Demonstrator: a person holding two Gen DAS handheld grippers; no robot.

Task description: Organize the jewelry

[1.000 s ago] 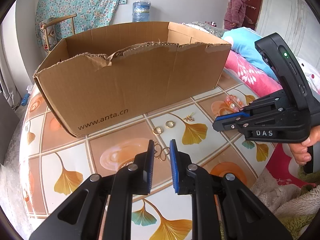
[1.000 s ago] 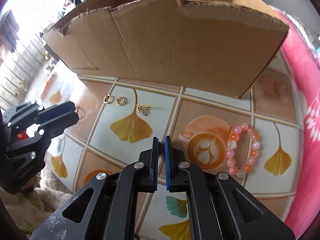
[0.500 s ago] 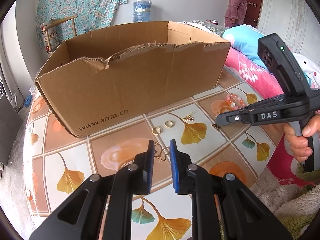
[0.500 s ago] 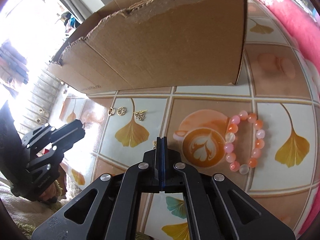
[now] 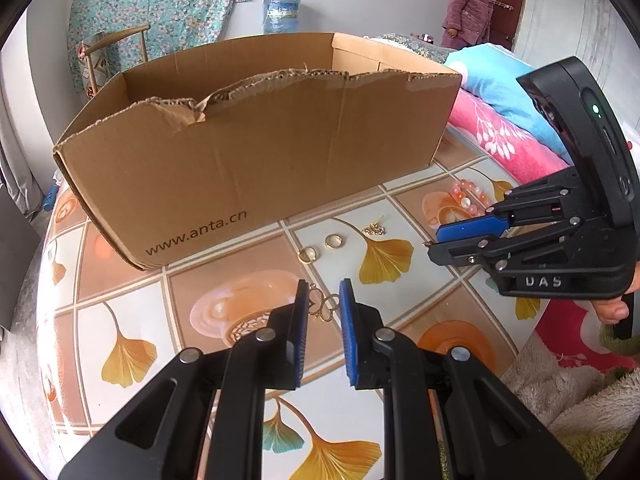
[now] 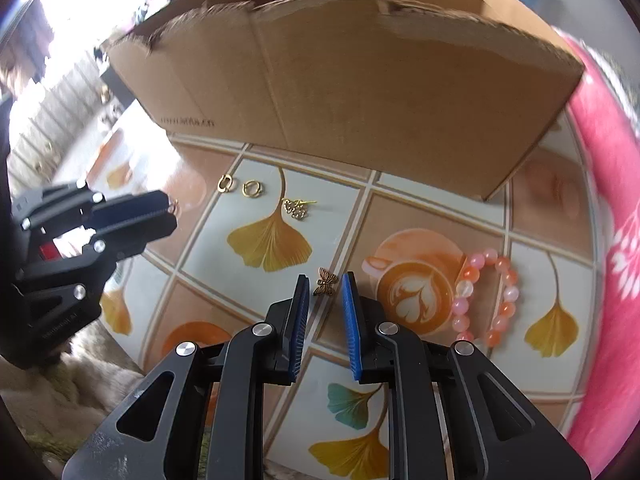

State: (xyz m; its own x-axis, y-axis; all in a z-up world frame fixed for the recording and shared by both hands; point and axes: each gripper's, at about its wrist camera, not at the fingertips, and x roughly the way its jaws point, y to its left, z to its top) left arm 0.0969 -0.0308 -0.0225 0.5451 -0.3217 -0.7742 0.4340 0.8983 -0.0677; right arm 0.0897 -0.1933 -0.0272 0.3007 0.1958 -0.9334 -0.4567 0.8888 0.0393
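A small bronze filigree butterfly charm (image 6: pixel 327 282) lay flat on the glossy tiled desk (image 6: pixel 440 216), just ahead of the right tool (image 6: pixel 325 280), whose ribbed blue pads had just been opening to a narrow gap, nothing pinched. The left tool (image 5: pixel 323 285) hung narrowly parted over a gold looped chain piece (image 5: pixel 322 307); I could not tell contact. Two gold rings (image 6: pixel 240 187), a gold trinket (image 6: pixel 296 208) and a pink bead bracelet (image 6: pixel 486 296) lay before the torn corrugated cardboard box (image 6: pixel 352 92), with a pink blanket (image 6: pixel 608 200) alongside.

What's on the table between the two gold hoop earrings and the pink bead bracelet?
Right wrist view: a gold dangly charm and a bronze butterfly charm.
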